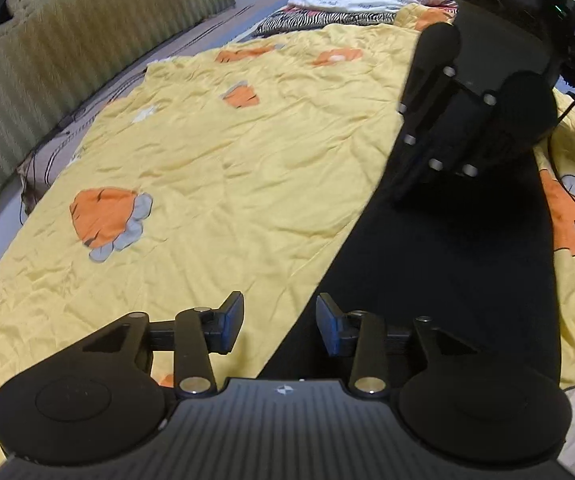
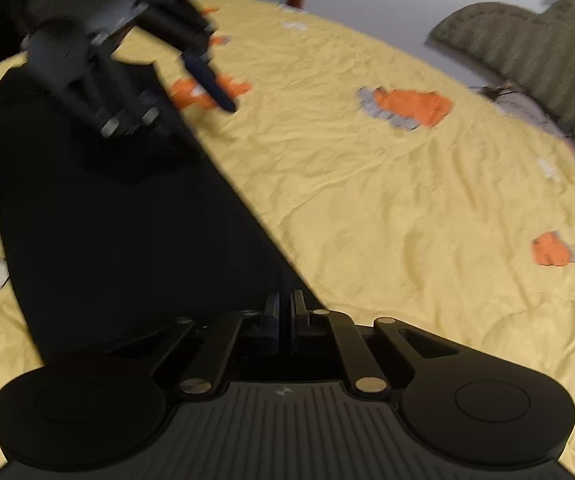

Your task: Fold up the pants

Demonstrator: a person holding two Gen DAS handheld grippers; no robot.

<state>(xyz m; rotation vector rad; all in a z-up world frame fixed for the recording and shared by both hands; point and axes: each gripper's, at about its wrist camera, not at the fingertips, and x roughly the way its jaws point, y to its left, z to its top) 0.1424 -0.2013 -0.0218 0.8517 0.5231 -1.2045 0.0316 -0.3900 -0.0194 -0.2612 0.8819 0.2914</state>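
Black pants lying flat in a long strip on the yellow bedspread; left tongs apart over the near edge, gripping nothing. Right tongs together at the opposite end, cloth between them not discernible. Mid-fold, probably; next, securing both ends and carrying one over the other.

The left gripper is motion-blurred at 10 o'clock in the right wrist view. The black pants run under both gripper bodies, hiding their ends. Whether the right gripper pinches fabric cannot be told.
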